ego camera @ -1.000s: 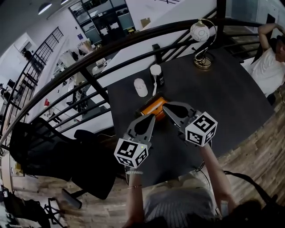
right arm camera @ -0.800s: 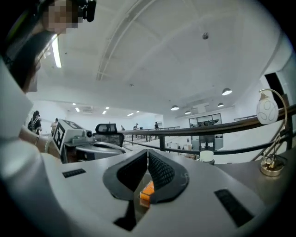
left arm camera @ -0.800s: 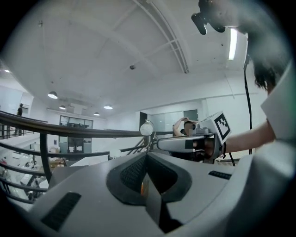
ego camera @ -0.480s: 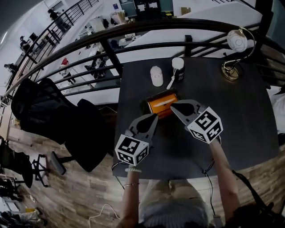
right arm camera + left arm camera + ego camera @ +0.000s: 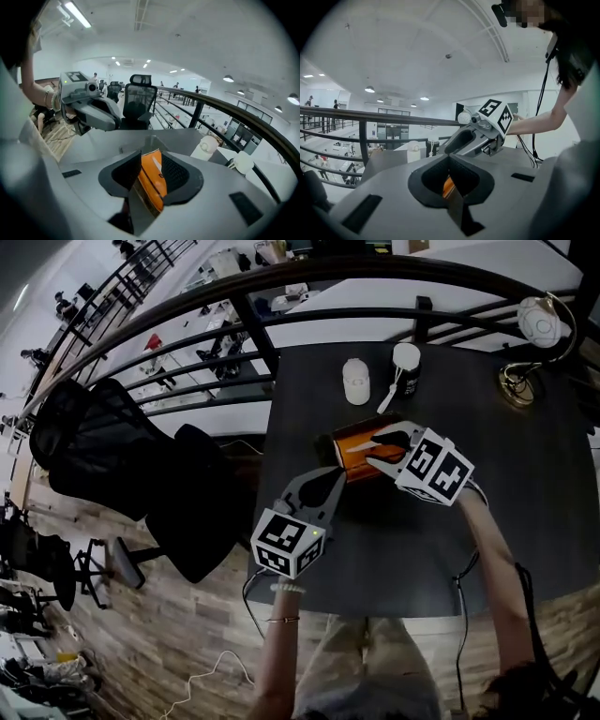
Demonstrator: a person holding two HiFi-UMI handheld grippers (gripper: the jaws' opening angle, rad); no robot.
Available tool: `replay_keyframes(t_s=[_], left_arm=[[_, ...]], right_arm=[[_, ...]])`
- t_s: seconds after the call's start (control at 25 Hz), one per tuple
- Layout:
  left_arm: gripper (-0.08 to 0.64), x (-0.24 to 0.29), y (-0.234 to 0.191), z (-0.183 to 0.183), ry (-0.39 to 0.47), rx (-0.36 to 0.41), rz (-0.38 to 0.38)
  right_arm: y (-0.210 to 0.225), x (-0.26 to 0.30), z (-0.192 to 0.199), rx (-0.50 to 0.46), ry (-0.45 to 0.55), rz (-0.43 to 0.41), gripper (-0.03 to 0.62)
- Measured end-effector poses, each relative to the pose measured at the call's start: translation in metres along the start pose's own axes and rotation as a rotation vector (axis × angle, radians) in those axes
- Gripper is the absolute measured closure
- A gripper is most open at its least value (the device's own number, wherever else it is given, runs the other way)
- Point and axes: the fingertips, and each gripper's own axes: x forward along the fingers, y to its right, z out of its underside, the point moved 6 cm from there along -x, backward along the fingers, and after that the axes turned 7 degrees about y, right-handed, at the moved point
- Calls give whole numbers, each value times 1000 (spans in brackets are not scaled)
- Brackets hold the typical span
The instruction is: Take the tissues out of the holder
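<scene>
Since half a second ago the right gripper (image 5: pixel 373 450) has gone forward onto the holder (image 5: pixel 352 448), which it then hung just short of. The orange holder lies on the dark table (image 5: pixel 525 521), toward the left edge and about midway between the far and near edges.

From above, the gripper's body covers the holder's right part and hides the contact. The right gripper view shows it. The jaws stand a little apart, the holder's orange side fills the gap, and they seem to be clamped on it, though the press of the pads is hard to judge.

The left gripper (image 5: pixel 336 476) has its tips just beside the holder's near left corner. Its own view shows the jaws closed together on nothing, with a sliver of orange past them and the other gripper's marker cube beyond.

A white bottle (image 5: pixel 356 382) and a dark cup (image 5: pixel 406 360) with a white lid stand by the far edge. A lamp (image 5: pixel 537 322) stands at the far right corner. A black railing (image 5: pixel 281 282) runs behind the table. A black chair (image 5: pixel 84 451) stands on the wood floor (image 5: pixel 187 634) off the left edge.
</scene>
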Motion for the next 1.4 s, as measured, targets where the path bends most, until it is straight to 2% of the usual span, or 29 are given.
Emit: replay_keyframes(t_s=[0.16,0.4,0.8,0.92,1.12,1.4], left_arm=[[552,5,-10,5,-4,-19,5],[552,12,-19,12,-10,-41,2],[552,13,-27,25,-43,-55,-16],[552,10,-28,27,-44,-64,-26],[552,7,-27,30,-45,-71,-30],[552,-2,-26,24,-36,-67,-40]], right_arm=[[7,24,14,-88,-140,-91,471],[11,52,26,-157,-276,-188,471],[11,80,47,-208,-451,-256,473],[9,80,47,-208,-459,-277,478],[7,78,47,-197,-435,-283,566],[4,65,37,-202,-365,-254,575]])
